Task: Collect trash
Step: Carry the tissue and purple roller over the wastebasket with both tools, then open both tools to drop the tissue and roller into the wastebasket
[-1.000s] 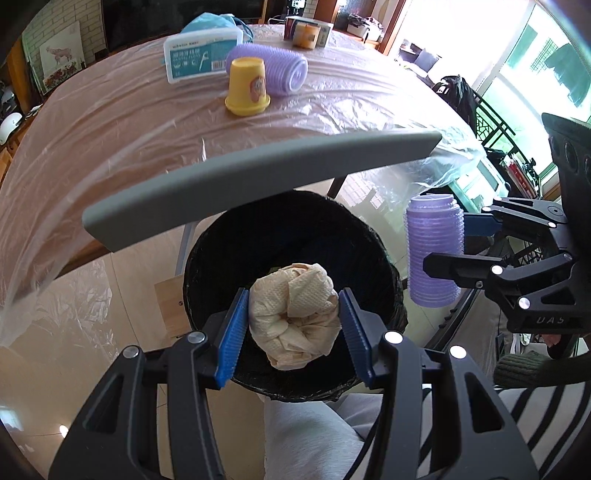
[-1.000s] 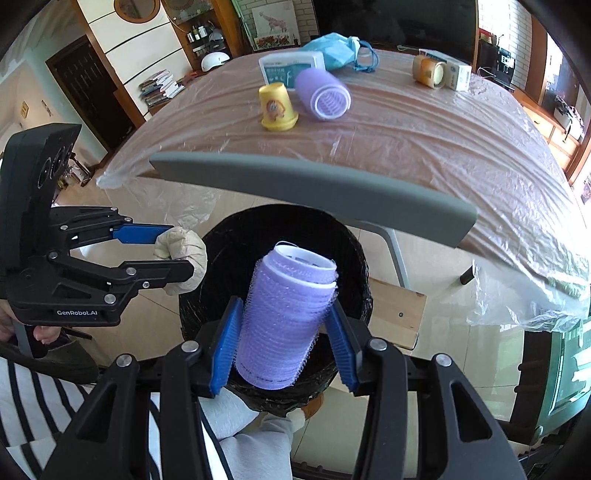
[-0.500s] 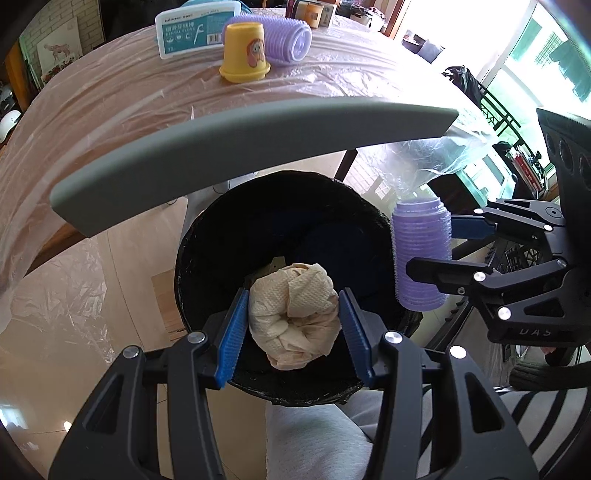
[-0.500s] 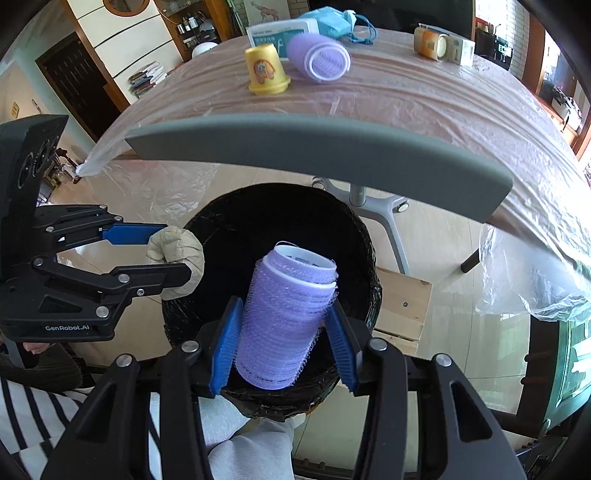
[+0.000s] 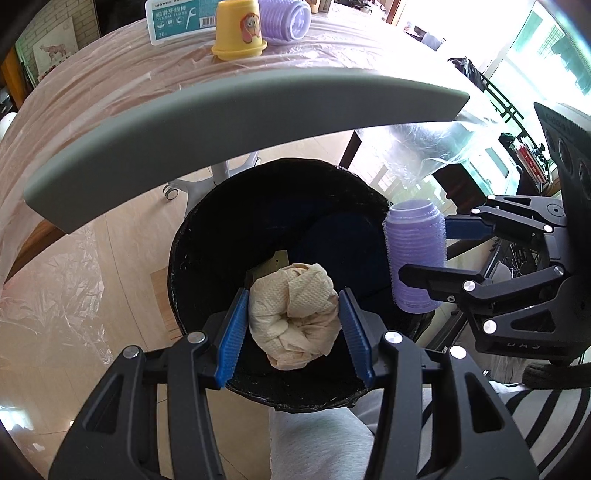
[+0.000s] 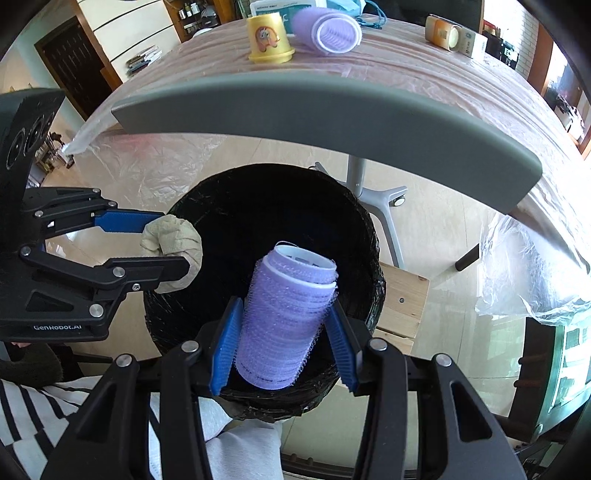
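My left gripper (image 5: pixel 293 325) is shut on a crumpled beige paper towel (image 5: pixel 295 314) and holds it over the near part of a black trash bin (image 5: pixel 192 240). My right gripper (image 6: pixel 282 339) is shut on a purple hair roller (image 6: pixel 284 321) and holds it upright over the same bin (image 6: pixel 354 229). The roller (image 5: pixel 415 258) shows at the bin's right rim in the left wrist view, and the towel (image 6: pixel 177 247) at its left rim in the right wrist view.
A grey chair back (image 5: pixel 221 118) arcs just beyond the bin. Behind it a plastic-covered table (image 6: pixel 424 70) carries a yellow cup (image 6: pixel 267 37), a second purple roller (image 6: pixel 328 31), a dental floss box (image 5: pixel 181 18) and small boxes (image 6: pixel 458 37).
Both grippers have moved forward and lower toward the bin, which now looks larger. The chair back has risen in both views. Both grips are unchanged.
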Action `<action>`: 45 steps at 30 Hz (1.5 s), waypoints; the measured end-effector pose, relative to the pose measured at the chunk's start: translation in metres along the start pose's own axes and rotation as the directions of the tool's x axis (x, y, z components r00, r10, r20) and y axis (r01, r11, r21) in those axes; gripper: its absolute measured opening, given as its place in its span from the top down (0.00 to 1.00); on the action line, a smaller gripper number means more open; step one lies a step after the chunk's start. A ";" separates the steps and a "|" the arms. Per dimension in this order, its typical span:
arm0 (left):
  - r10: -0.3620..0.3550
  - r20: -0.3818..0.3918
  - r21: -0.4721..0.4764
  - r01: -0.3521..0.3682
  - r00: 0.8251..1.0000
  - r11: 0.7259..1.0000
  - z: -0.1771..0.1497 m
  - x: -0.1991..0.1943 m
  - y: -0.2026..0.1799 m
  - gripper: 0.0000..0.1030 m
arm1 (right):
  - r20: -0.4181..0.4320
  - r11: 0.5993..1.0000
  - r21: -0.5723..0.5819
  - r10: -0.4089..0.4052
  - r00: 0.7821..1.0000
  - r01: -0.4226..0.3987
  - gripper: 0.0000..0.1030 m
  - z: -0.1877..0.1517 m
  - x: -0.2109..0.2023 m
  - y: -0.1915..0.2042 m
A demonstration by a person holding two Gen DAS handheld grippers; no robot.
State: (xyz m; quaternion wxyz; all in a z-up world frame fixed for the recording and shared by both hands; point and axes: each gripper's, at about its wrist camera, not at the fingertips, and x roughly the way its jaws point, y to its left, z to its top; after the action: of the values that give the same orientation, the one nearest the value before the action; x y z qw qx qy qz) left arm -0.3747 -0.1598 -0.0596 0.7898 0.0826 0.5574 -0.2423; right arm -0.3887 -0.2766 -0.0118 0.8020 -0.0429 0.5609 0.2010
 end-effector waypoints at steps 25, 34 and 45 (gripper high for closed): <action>0.017 -0.027 0.030 -0.016 1.000 0.999 0.000 0.011 -0.001 0.51 | -0.014 1.000 0.012 -0.006 1.000 0.006 0.56 0.012 0.015 0.002; 0.022 -0.029 0.030 -0.021 0.999 0.999 0.003 0.013 -0.001 0.51 | -0.018 1.000 0.021 -0.012 1.000 0.013 0.56 0.013 0.019 -0.001; 0.025 -0.025 0.028 -0.024 0.999 0.999 0.004 0.014 0.000 0.51 | -0.016 0.999 0.040 -0.009 1.000 0.010 0.56 0.015 0.021 -0.005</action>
State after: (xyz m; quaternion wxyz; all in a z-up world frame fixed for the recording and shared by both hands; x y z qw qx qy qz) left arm -0.3680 -0.1655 -0.0708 0.7844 0.1036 0.5628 -0.2392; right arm -0.3673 -0.2709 -0.0258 0.7993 -0.0309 0.5707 0.1855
